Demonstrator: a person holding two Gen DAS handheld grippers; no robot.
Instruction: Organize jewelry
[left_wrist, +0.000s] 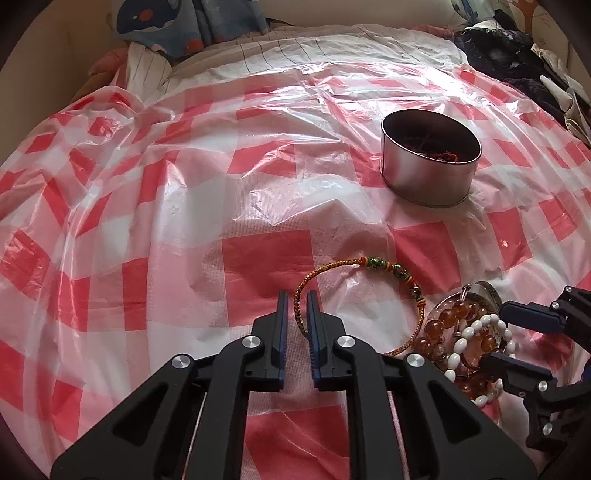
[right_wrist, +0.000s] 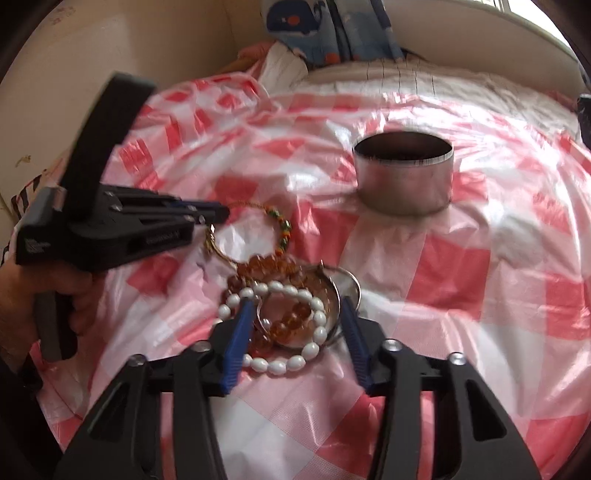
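Note:
A woven orange cord bracelet with green beads (left_wrist: 373, 266) lies on the red-checked plastic sheet (left_wrist: 184, 166). My left gripper (left_wrist: 297, 295) straddles its left arc with the jaws narrowly apart, the cord between the pads. A pile of amber beads (left_wrist: 445, 317), a white bead bracelet (left_wrist: 476, 328) and a silver bangle (left_wrist: 484, 290) lies to its right. My right gripper (right_wrist: 297, 308) is open around that pile (right_wrist: 284, 317). The cord bracelet (right_wrist: 282, 229) and left gripper (right_wrist: 218, 212) also show in the right wrist view. A round metal tin (left_wrist: 430, 162) holding red cord stands beyond.
The sheet covers a bed. Blue whale-print pillows (left_wrist: 177, 22) lie at the head. Dark clothes (left_wrist: 517, 55) are heaped at the far right. The tin also shows in the right wrist view (right_wrist: 404, 181). A cream wall (right_wrist: 110, 37) runs along the left.

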